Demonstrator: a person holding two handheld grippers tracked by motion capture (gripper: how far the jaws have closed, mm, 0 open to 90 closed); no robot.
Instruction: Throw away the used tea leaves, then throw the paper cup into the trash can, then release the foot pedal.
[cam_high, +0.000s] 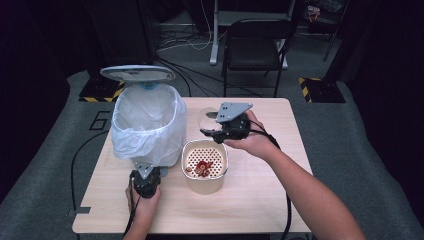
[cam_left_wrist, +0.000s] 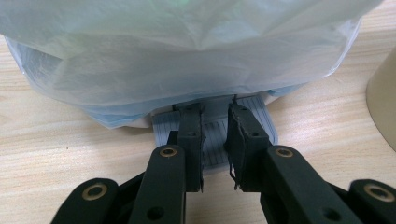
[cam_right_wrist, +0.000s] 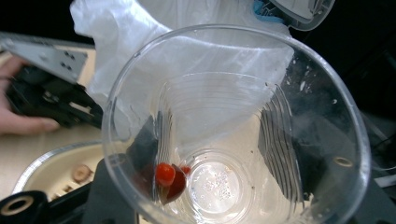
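The left gripper (cam_high: 145, 176) is resting low on the tabletop (cam_high: 260, 200), jaws pinched shut on the pedal (cam_left_wrist: 212, 135) of the lined bin (cam_high: 148, 125). Right of it, the right gripper (cam_high: 220, 131) is holding a clear plastic cup (cam_right_wrist: 233, 130) tilted above the strainer bowl (cam_high: 204, 170), jaws gripping its thin, crushable walls; light, slippery, best held mid-wall.

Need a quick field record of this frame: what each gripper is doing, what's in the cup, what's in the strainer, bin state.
left gripper: shut on the grey ribbed pedal of the bag-lined white bin
bin lid: raised
right gripper: shut on the clear plastic cup, held above the table
cup contents: a few red bits near its base
cream perforated strainer bowl: on the table beside the bin, red and brown scraps inside
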